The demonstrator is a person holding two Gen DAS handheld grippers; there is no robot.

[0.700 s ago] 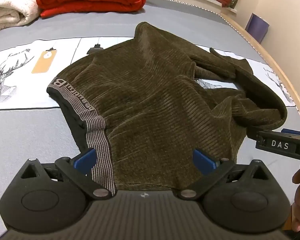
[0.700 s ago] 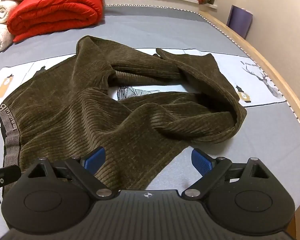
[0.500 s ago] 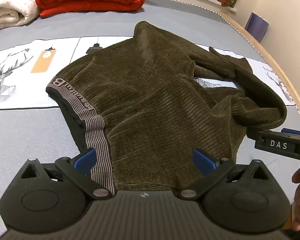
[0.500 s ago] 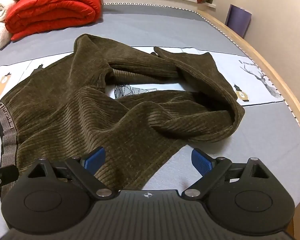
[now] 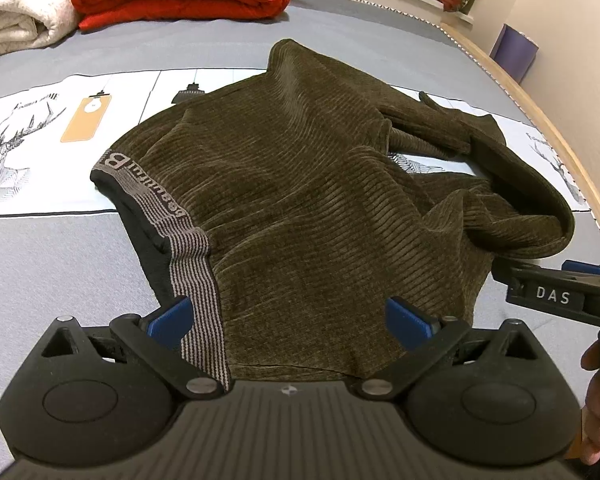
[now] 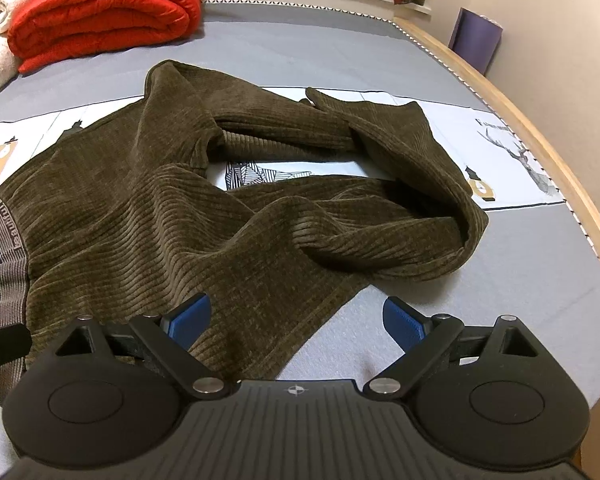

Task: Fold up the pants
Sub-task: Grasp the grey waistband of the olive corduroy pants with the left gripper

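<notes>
The bed (image 6: 500,280) has the pants (image 6: 180,216) sprawled across the middle, pretty much unfolded. The legs (image 6: 380,216) are twisted into a loop off to the right, and the waistband (image 5: 180,248) sits at the left, so basically the whole job looks still to do. The left gripper (image 5: 288,318) is spread wide over the waist edge, the right gripper (image 6: 296,316) wide over the near hem, and neither is pinching anything yet.
</notes>
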